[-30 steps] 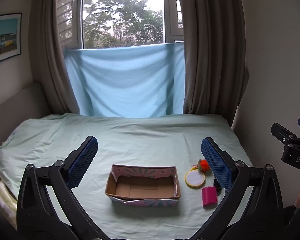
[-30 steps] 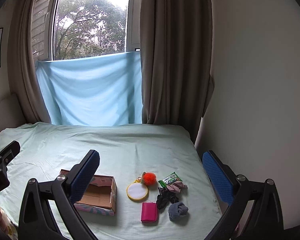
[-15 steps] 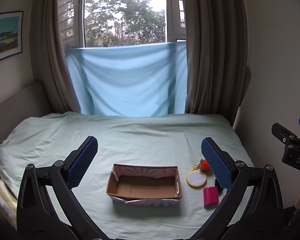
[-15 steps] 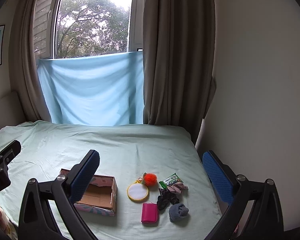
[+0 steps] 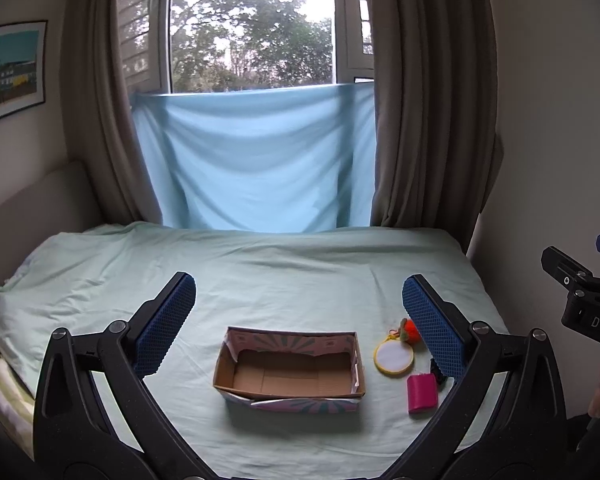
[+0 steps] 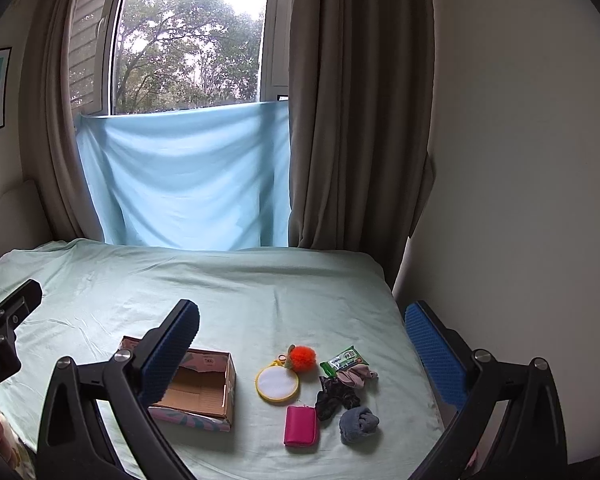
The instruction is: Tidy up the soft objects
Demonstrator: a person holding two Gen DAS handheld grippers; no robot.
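Note:
An open cardboard box [image 5: 290, 370] [image 6: 204, 388] with nothing in it sits on the bed. To its right lie an orange pom-pom [image 6: 302, 357], a round yellow-rimmed mirror [image 6: 277, 385], a pink pouch [image 6: 301, 425], a green wipes packet [image 6: 344, 359], a pinkish sock [image 6: 356, 374], a dark scrunchie [image 6: 334, 396] and a grey sock ball [image 6: 358, 424]. My left gripper [image 5: 298, 312] hangs open above the box. Open too, my right gripper [image 6: 302, 340] hovers over the small items. Neither holds anything.
The pale green bed sheet [image 5: 260, 272] stretches back to a light blue cloth [image 5: 256, 160] hung under the window, with brown curtains on both sides. A wall [image 6: 520, 160] runs close along the bed's right edge. A framed picture [image 5: 10, 72] hangs at left.
Both views have drifted slightly upward and forward; the box and small items sit a little lower in frame. Nothing on the bed has moved and both grippers stay open.

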